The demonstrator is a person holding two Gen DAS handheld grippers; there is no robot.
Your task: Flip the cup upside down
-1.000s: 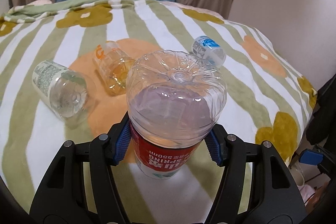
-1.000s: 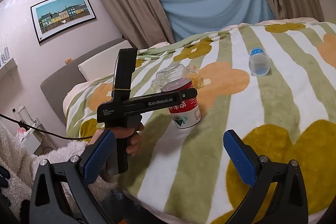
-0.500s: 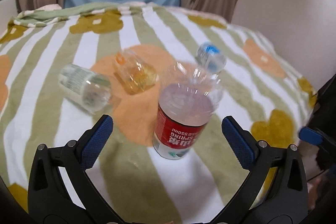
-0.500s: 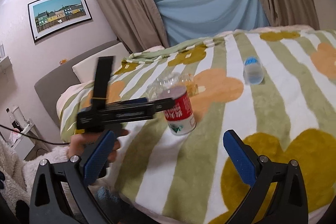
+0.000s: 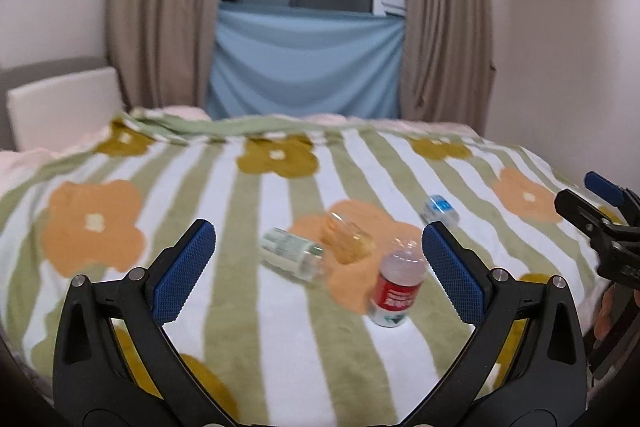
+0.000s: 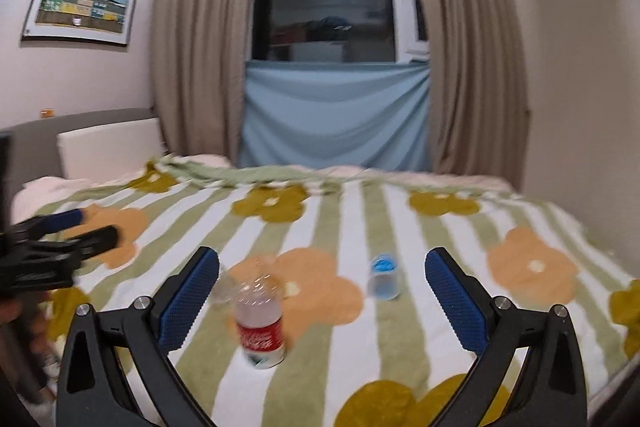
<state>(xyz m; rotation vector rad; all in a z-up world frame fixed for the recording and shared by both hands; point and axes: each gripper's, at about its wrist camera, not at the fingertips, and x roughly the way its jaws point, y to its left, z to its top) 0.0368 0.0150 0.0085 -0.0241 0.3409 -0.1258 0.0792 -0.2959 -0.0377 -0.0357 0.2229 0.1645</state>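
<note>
The cup (image 5: 396, 283) is a cut clear plastic bottle with a red label. It stands upside down on the striped flower blanket, its bumpy base on top. It also shows in the right wrist view (image 6: 260, 327). My left gripper (image 5: 316, 267) is open and empty, drawn back well short of the cup. My right gripper (image 6: 322, 295) is open and empty, above the bed's near edge. Each gripper shows at the side of the other's view: the right one (image 5: 600, 219) and the left one (image 6: 60, 239).
A clear bottle piece with a pale label (image 5: 292, 255) and an amber-tinted one (image 5: 346, 237) lie on their sides beside the cup. A blue-labelled one (image 5: 439, 209) lies farther right, also in the right wrist view (image 6: 384, 277). Curtains, window and wall stand behind the bed (image 6: 460, 247).
My left gripper opened, let go of the cup and pulled back and up. The cup stays standing upside down. My right gripper swung to face straight across the bed.
</note>
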